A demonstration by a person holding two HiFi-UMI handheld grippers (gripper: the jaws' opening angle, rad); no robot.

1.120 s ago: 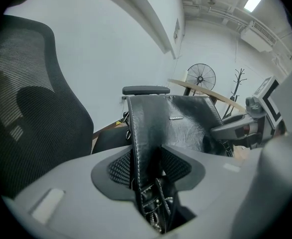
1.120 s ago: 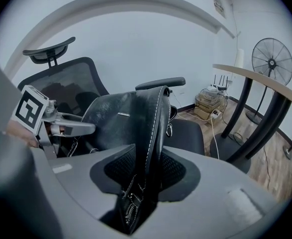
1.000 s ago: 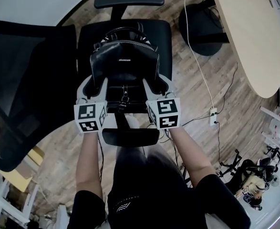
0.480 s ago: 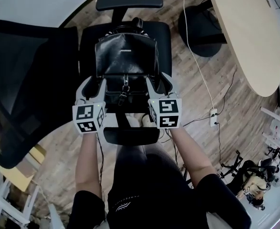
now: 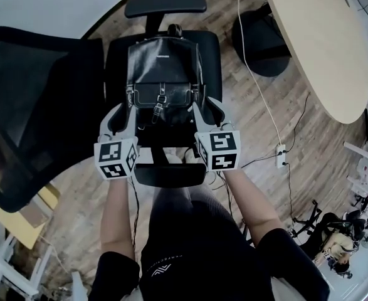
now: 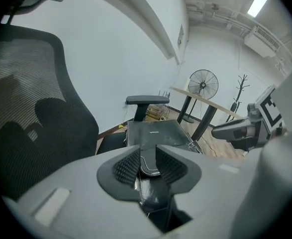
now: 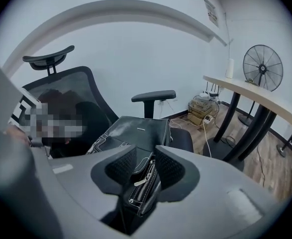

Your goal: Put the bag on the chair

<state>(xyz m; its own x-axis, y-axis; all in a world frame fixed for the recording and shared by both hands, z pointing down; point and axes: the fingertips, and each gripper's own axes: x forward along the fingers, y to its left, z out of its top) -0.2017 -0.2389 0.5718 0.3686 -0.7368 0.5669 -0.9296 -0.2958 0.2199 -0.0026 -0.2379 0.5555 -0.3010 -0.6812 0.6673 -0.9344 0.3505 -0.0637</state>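
Left gripper (image 6: 146, 163): jaws have just been closing; the ribbed pads now press on a stitched edge of the bag (image 5: 163, 68) at its near left corner.
Right gripper (image 7: 146, 169): jaws have also just been closing; the pads pinch the bag's zippered edge at the near right corner.
Change from a second ago: the bag was bunched and humped then, with its handle loop arched on top. It is now stretched out flat and reaches further toward the far armrest (image 5: 165, 2).
Bag position: over the chair seat (image 5: 212, 61), between the far armrest and the near armrest (image 5: 170, 175), with the mesh backrest (image 5: 33, 105) at the head view's left. Cannot tell whether it rests on the seat or hangs just above it.
Long axis: runs straight away from the person. The handle (image 5: 175, 29) end is far, the base end near, at the grippers.
Face: front side up, buckle strap (image 5: 162, 100) lying down the middle.
Contents: flap down over the front; the inside is hidden.
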